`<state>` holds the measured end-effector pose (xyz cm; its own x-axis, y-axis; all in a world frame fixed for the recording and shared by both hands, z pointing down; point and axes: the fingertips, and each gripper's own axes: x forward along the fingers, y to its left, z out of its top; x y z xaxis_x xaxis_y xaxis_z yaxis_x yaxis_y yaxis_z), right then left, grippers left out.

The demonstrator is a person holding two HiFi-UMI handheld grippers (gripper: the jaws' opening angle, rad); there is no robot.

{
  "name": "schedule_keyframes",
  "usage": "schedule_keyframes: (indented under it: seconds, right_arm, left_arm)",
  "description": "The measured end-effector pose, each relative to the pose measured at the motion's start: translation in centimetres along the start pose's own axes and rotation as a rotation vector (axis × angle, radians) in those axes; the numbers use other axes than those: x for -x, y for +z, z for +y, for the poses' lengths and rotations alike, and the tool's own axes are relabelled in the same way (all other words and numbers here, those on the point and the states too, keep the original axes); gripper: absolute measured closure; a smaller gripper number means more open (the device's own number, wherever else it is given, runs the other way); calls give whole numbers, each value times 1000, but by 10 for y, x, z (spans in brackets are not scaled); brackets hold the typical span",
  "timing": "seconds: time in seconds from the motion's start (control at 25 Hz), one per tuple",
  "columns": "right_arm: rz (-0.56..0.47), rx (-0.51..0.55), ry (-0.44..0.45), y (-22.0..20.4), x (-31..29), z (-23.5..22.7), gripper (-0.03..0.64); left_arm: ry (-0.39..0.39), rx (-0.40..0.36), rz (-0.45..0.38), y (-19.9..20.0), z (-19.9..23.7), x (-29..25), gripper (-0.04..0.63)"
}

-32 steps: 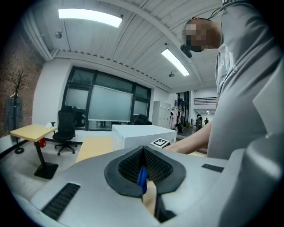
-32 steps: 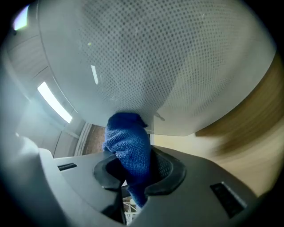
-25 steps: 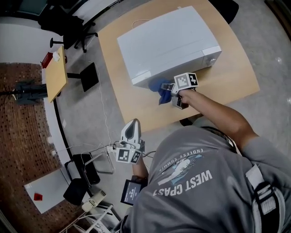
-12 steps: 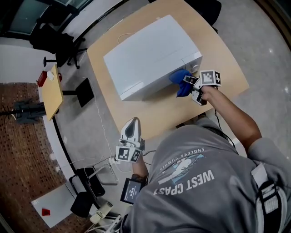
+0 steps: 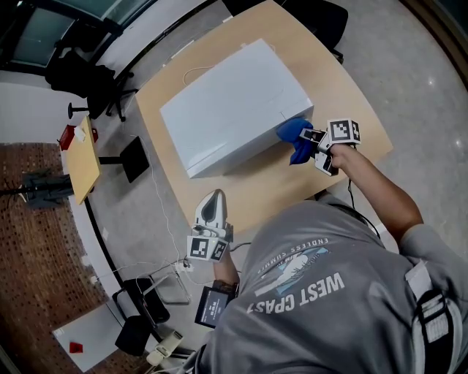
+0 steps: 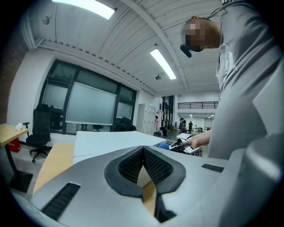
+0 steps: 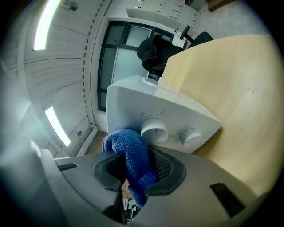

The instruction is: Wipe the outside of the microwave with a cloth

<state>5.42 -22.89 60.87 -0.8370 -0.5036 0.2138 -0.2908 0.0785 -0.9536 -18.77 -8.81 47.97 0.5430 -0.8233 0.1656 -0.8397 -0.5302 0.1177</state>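
A white microwave stands on a wooden table. My right gripper is shut on a blue cloth and holds it against the microwave's front right corner. In the right gripper view the blue cloth hangs between the jaws of that gripper, just in front of the microwave's two knobs. My left gripper hovers off the table's near edge, shut and empty. In the left gripper view its jaws meet, with the microwave beyond.
A small wooden side table and black office chairs stand on the floor to the left. Another dark chair sits behind the table. Cables and black boxes lie on the floor near my left side.
My right gripper has carried the cloth rightward along the microwave's front, from near the door to the knob end. The left gripper has kept its place in the view, still shut.
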Motion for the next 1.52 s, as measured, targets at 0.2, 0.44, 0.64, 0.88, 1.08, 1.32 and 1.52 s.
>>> schedule_keyframes:
  seconds: [0.2,0.44,0.64,0.88,1.08,1.32,1.52]
  right_arm:
    - [20,138,17,28,34,30,525]
    - [-171,923,-206,163,81,87,525]
    - [-220,1290,-282,232,34,109,525]
    - [-154,924,-57,226,-32,53,525]
    - [-151,714,-28,217,-45,-13,525]
    - [-163,355,21,198,-59,-95,526]
    - [-136,228,-48,176,-63,-151,528]
  left_arm:
    - [25,9,17,-2,0,-10,572]
    - [57,16,52,-5,-9,-20,572]
    - [87,20,92,-7,-21,-20,572]
    - [153,30,138,-14,-30,-9,572]
    - [213,38,170,-23,-34,5,572]
    - [237,45,197,-33,-44,7,572]
    - [238,44,210,-38,-52,8,572]
